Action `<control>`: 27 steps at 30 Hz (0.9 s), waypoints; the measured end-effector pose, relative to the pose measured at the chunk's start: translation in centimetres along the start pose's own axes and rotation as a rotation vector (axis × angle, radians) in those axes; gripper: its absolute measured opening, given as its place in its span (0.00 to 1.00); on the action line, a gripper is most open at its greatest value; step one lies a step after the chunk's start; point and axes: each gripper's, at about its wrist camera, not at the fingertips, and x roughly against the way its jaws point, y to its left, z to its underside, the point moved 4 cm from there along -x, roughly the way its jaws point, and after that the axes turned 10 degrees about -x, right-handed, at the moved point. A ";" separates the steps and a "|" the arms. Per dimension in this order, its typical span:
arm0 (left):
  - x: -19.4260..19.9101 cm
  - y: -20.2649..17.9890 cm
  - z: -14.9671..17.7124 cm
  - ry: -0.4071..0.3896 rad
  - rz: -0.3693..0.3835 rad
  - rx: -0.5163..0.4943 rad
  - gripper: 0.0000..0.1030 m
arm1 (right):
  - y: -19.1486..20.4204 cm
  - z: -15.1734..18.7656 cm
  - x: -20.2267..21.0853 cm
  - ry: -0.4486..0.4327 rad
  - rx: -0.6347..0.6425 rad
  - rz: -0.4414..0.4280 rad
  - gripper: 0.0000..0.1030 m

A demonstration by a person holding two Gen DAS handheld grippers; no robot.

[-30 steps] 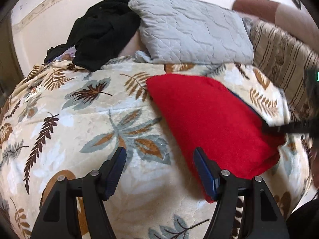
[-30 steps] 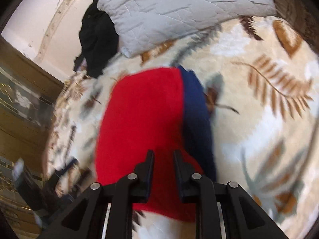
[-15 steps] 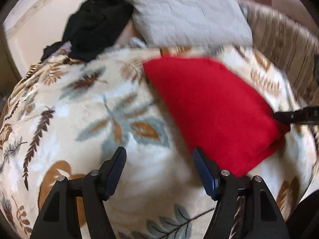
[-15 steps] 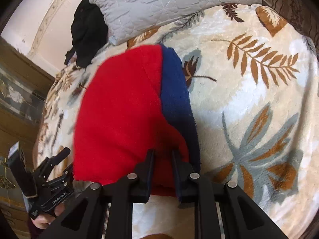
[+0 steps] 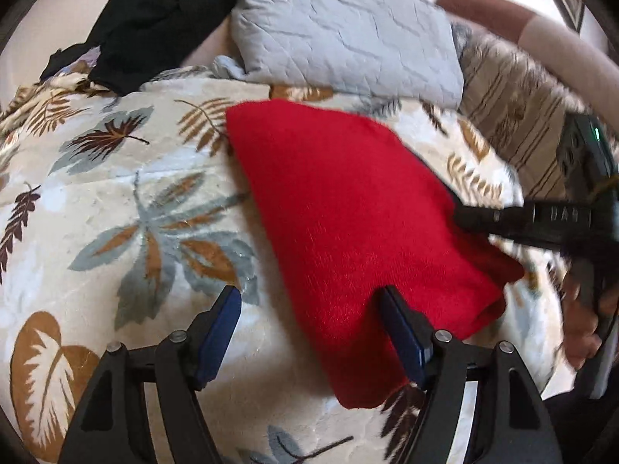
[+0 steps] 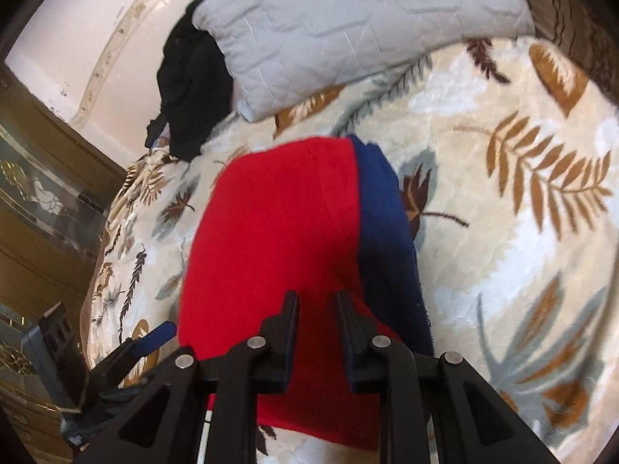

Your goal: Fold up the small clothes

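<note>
Both claws sit low and close to the camera, so start with them. On the left, the left claw (image 5: 309, 321) has its two blue-padded fingers spread wide, and it holds nothing. One finger (image 5: 402, 336) hangs over the near edge of the soft red and blue fleece cloth (image 5: 348, 208); the other is over the bare blanket. It looks ready to take that near edge for a fold. Over on the other side, the right claw (image 6: 316, 323) has its black fingers drawn close together with a thin gap, right at the edge of the red cloth. It seems to be pinching that edge, maybe to keep it flat or pull it over, but a real grip is not clear from here. In the left view its black tip (image 5: 476, 220) touches the cloth's right side. The cloth lies flat in the middle of the cream fuzzy blanket with brown and grey leaves (image 5: 127, 232). Red is on top, and a blue strip (image 6: 383, 224) peeks out along one side, so it may be folded once already. Farther back rests a grey quilted pillow (image 5: 340, 27), and beside it a heap of black clothes (image 5: 154, 19), near the white wall.
</note>
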 end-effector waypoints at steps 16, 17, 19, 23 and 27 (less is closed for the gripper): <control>0.5 1.0 -1.7 -0.019 0.059 0.007 0.74 | 4.1 -8.4 -3.7 -0.017 -0.028 -0.039 0.23; -0.1 0.8 -1.6 -0.003 0.055 -0.009 0.75 | 4.1 -9.2 -4.6 -0.014 -0.034 -0.028 0.23; -1.0 0.5 -1.4 0.021 0.059 -0.031 0.78 | 3.4 -10.1 -6.8 0.014 -0.056 0.024 0.23; -0.9 0.9 -1.5 0.025 0.075 -0.021 0.80 | 2.1 -10.4 -8.9 0.064 -0.094 0.023 0.22; 0.7 1.9 -2.1 -0.020 0.119 0.021 0.80 | 1.5 -9.6 -5.8 0.042 -0.121 -0.040 0.23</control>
